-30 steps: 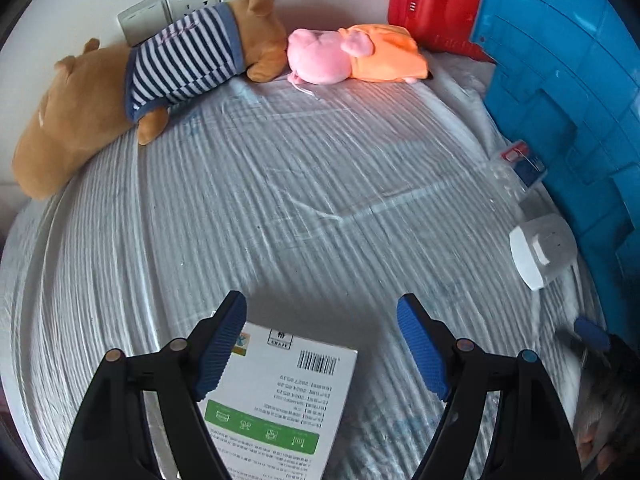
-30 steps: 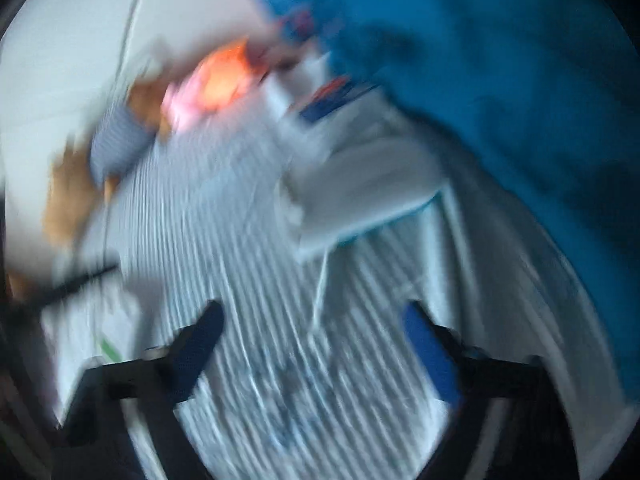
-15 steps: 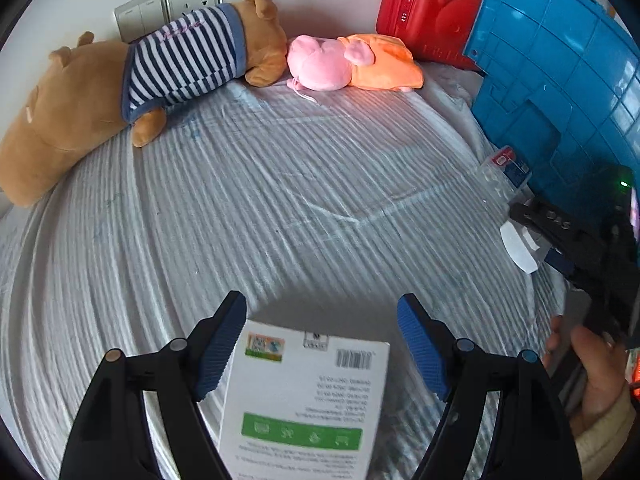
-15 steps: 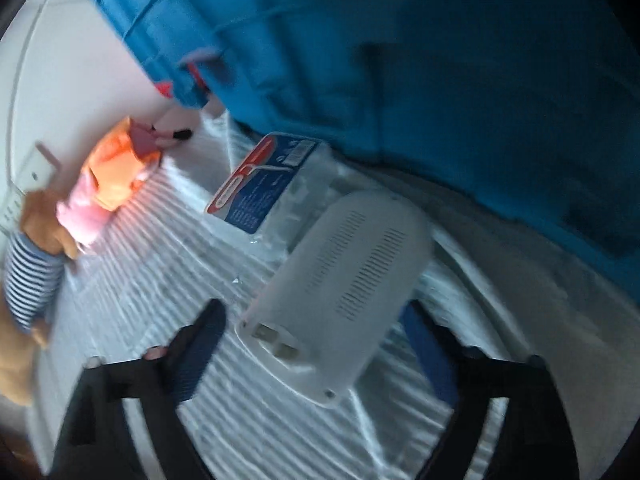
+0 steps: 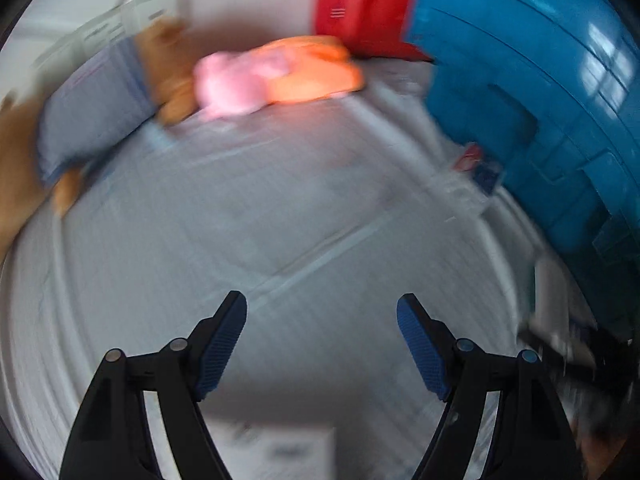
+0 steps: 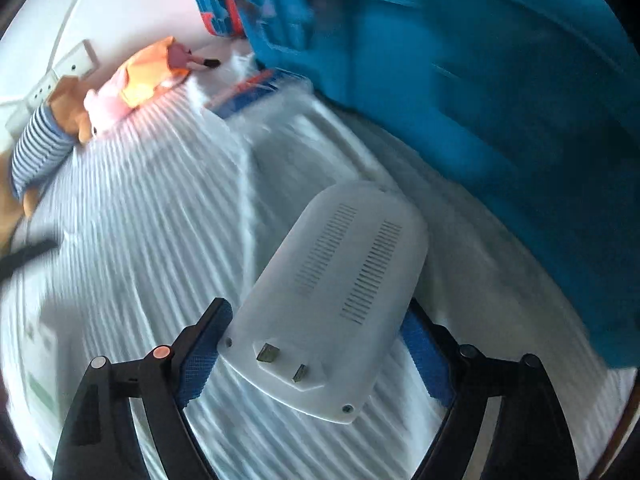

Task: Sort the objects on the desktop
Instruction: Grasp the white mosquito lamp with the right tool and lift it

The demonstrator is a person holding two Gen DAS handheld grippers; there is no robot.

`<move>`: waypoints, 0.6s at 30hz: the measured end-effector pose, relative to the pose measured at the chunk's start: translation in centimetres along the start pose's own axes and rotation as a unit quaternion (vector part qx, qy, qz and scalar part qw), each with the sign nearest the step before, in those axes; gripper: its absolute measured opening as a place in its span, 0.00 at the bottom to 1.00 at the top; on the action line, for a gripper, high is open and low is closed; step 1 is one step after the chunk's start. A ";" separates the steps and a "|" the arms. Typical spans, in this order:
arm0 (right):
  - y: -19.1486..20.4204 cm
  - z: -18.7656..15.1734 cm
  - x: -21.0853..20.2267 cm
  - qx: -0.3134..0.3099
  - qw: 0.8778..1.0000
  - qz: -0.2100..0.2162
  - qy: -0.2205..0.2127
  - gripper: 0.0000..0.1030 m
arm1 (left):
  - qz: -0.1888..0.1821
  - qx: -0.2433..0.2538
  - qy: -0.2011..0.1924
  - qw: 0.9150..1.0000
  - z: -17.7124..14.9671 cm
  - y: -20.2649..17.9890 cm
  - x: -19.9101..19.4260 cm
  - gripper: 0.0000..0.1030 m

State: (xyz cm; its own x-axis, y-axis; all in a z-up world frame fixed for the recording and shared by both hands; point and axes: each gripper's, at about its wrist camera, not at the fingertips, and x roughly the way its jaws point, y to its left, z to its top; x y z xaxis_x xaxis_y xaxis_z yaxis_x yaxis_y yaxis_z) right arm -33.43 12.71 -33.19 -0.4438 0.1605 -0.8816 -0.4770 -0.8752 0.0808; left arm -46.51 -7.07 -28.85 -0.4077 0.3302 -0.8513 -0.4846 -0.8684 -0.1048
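A white plug-in device (image 6: 340, 292) with two metal prongs and vent slits lies on the striped cloth, between the blue pads of my right gripper (image 6: 316, 344). The jaws sit on either side of it, still wide; I cannot tell if they press it. My left gripper (image 5: 322, 344) is open and empty above the cloth. A white box (image 5: 280, 456) with print lies just under it at the bottom edge. The left view is blurred.
A large blue plastic crate (image 5: 532, 92) (image 6: 480, 80) stands at the right. A red case (image 5: 360, 8), a pink and orange plush (image 5: 272, 76), a brown striped bear (image 5: 96, 108) and a clear packet with a red-blue label (image 5: 476, 168) (image 6: 248, 92) lie near the wall.
My right gripper has moved in until the white device lies between its pads. My left gripper has moved forward, leaving the white box lower in view.
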 end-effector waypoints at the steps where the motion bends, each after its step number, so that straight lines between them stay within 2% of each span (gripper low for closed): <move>1: -0.4 -0.4 -0.3 0.000 1.000 0.002 -0.002 0.83 | -0.006 0.015 -0.005 1.000 0.8 -1.4 0.8 0.75; 6: -1.7 -0.2 -0.4 -0.008 1.000 -0.003 -0.014 0.83 | -0.037 0.098 -0.032 0.994 4.2 -8.0 4.3 0.75; 9: -2.8 0.0 0.0 -0.004 1.000 0.000 -0.014 0.83 | -0.028 0.151 -0.052 0.987 5.4 -11.0 5.9 0.75; 11: -3.1 0.1 0.1 -0.007 1.000 0.000 -0.016 0.83 | -0.021 0.176 -0.053 0.983 6.1 -12.6 7.6 0.75; 15: -3.3 0.1 0.3 -0.015 1.000 0.001 -0.023 0.83 | -0.036 0.166 -0.024 0.985 6.6 -13.3 10.5 0.74; 16: -3.4 -0.2 0.1 -0.018 1.000 -0.001 -0.025 0.84 | -0.043 0.157 -0.027 0.986 6.6 -13.1 10.6 0.68; 18: -3.2 -0.3 0.2 -0.023 0.999 -0.006 -0.030 0.84 | -0.044 0.141 -0.022 0.989 6.6 -12.8 10.6 0.67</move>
State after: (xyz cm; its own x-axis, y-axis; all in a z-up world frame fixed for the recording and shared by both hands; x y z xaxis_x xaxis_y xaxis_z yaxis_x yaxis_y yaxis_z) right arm -31.72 15.41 -33.77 -0.4837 0.1964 -0.8529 -0.4474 -0.8931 0.0480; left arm -49.71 9.97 -33.19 -0.3841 0.4207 -0.8219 -0.7139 -0.6998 -0.0246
